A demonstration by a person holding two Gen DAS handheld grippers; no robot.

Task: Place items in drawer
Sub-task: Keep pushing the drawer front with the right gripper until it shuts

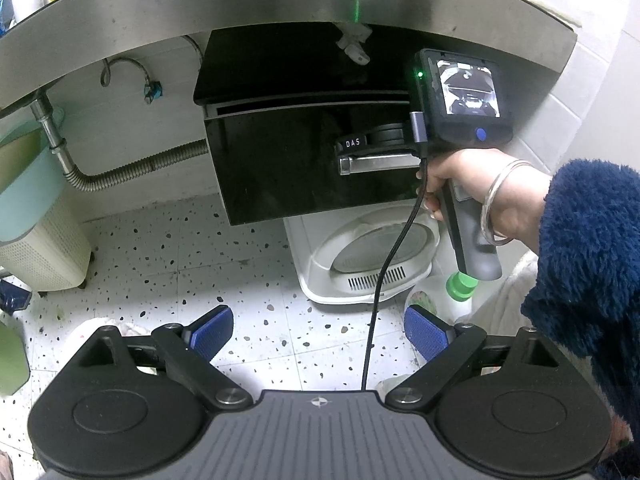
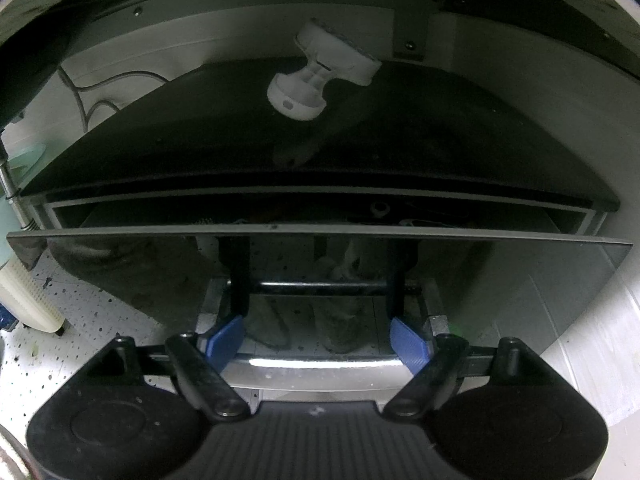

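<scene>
My right claw (image 2: 325, 345) was at the handle (image 2: 320, 362) of the black drawer (image 2: 120, 276), its blue pads (image 2: 226, 340) spread wide on either side of the bar's middle, gripping nothing. The drawer stood pulled out a little from its cabinet (image 1: 280, 64), a narrow gap showing along its top edge. A white knob-like fitting (image 2: 316, 80) hung under the steel desk (image 1: 240, 8) just above. My left claw (image 1: 319, 332) hung back over the speckled floor (image 1: 180, 256), pads (image 1: 212, 330) wide apart and empty. From there I saw my right hand (image 1: 472, 188) around the grip, a bangle (image 1: 498, 200) on the wrist. A white appliance (image 1: 360, 256) sat below the drawer.
</scene>
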